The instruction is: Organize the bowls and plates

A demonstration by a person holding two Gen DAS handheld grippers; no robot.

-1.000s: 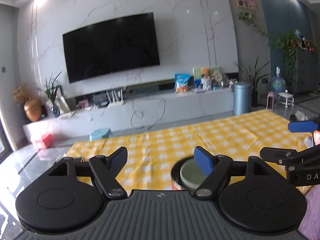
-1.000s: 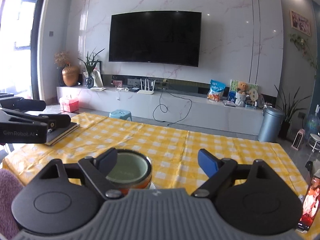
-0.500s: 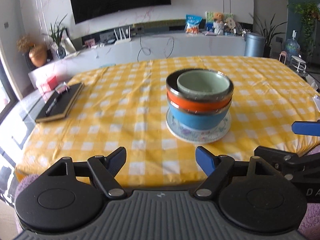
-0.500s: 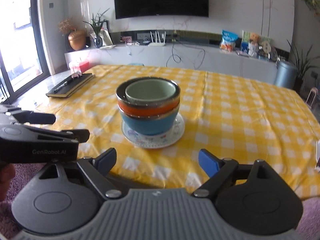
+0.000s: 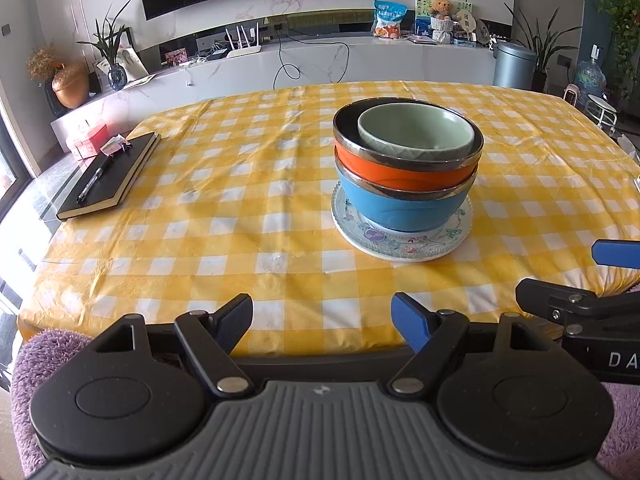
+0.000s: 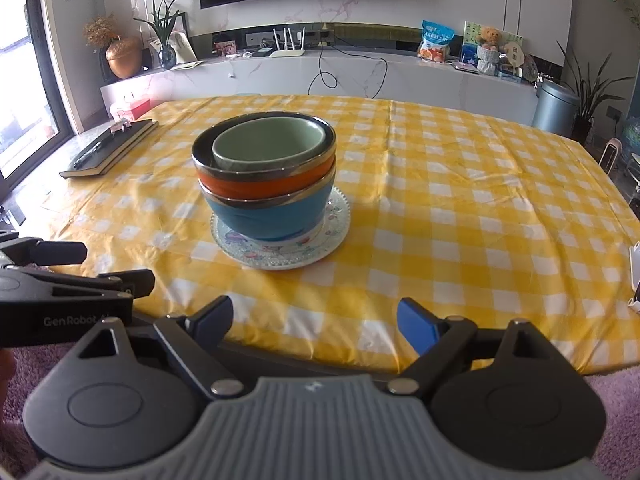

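Note:
A stack stands on the yellow checked table: a small green bowl (image 5: 416, 132) nested in an orange bowl (image 5: 400, 170), nested in a blue bowl (image 5: 396, 210), all on a flowered plate (image 5: 400, 246). The same stack shows in the right wrist view: green bowl (image 6: 272, 144), orange bowl (image 6: 256, 186), blue bowl (image 6: 268, 220), plate (image 6: 280, 258). My left gripper (image 5: 322, 318) is open and empty at the table's near edge, short of the stack. My right gripper (image 6: 314, 318) is open and empty, also at the near edge. Each gripper shows at the side of the other's view.
A black notebook with a pen (image 5: 108, 176) lies at the table's left side, also in the right wrist view (image 6: 110, 148). A white object (image 6: 634, 276) sits at the table's right edge. A TV console and plants stand behind the table.
Both views have tilted down and drawn back from the stack, from the TV wall to the whole table. Both grippers stay open and empty.

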